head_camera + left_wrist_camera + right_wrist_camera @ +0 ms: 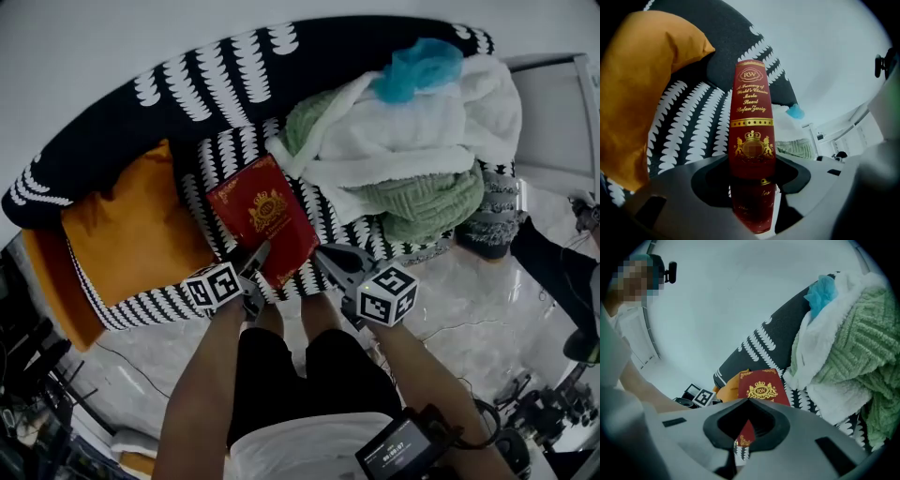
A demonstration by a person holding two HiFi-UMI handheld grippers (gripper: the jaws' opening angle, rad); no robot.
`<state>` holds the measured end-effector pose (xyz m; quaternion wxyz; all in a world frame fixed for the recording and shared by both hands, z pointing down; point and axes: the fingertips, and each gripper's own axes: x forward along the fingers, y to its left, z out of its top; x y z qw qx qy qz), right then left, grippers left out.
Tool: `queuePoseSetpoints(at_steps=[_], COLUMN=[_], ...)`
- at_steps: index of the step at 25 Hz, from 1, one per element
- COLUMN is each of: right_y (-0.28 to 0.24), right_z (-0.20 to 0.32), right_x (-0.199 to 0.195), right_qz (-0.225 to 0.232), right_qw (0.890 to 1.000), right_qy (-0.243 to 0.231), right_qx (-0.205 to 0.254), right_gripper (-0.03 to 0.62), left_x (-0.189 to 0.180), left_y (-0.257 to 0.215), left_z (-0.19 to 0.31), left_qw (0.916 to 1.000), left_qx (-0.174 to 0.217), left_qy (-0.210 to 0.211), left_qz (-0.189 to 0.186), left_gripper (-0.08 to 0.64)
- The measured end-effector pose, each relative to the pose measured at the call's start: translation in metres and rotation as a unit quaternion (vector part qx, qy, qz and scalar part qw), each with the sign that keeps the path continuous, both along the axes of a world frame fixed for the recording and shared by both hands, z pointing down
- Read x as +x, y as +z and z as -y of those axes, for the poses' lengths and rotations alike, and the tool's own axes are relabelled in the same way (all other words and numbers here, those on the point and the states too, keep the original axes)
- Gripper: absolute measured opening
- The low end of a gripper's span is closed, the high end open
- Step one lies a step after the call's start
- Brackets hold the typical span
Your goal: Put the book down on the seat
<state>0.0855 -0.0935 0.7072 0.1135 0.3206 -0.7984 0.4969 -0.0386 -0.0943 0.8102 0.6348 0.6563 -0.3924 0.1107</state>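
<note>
The red book (267, 217) is not yet down; it hangs tilted over the black-and-white patterned seat (208, 161), between the orange cushion (131, 230) and the heap of blankets (403, 141); the left gripper (258, 258) has its jaws clamped on the spine end; the right gripper (333, 262) sits just beside the book's near corner, jaws pressed together with nothing seen between them; what is left, I judge, is the lowering onto the seat and the release.

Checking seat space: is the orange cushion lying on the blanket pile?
No, in the head view the cushion lies left of the book, the blanket pile right.
</note>
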Motion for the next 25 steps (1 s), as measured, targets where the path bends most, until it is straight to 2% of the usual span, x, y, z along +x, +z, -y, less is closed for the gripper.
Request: queuePoseSetpoints(at_steps=[6, 15, 18, 25], right_y=[0.018, 0.027, 0.024, 0.034], right_z=[-0.007, 0.000, 0.005, 0.003], right_x=[0.007, 0.005, 0.005, 0.010], right_qz=[-0.002, 0.001, 0.001, -0.003], right_qw=[1.000, 1.000, 1.000, 0.999], right_qy=[-0.004, -0.015, -0.021, -0.024], right_qx=[-0.013, -0.020, -0.020, -0.032], right_gripper=[0.014, 0.014, 0.014, 0.014], left_x=[0.002, -0.007, -0.014, -0.022], left_y=[0.015, 0.044, 0.052, 0.076], left_z=[0.038, 0.042, 0.037, 0.019], left_qw=[0.9978, 0.9916, 0.9894, 0.9889], left_qx=[0.015, -0.014, -0.032, -0.084], left_qy=[-0.054, -0.115, -0.131, -0.123], left_qz=[-0.036, -0.058, -0.052, 0.000], left_gripper=[0.245, 0.245, 0.253, 0.294])
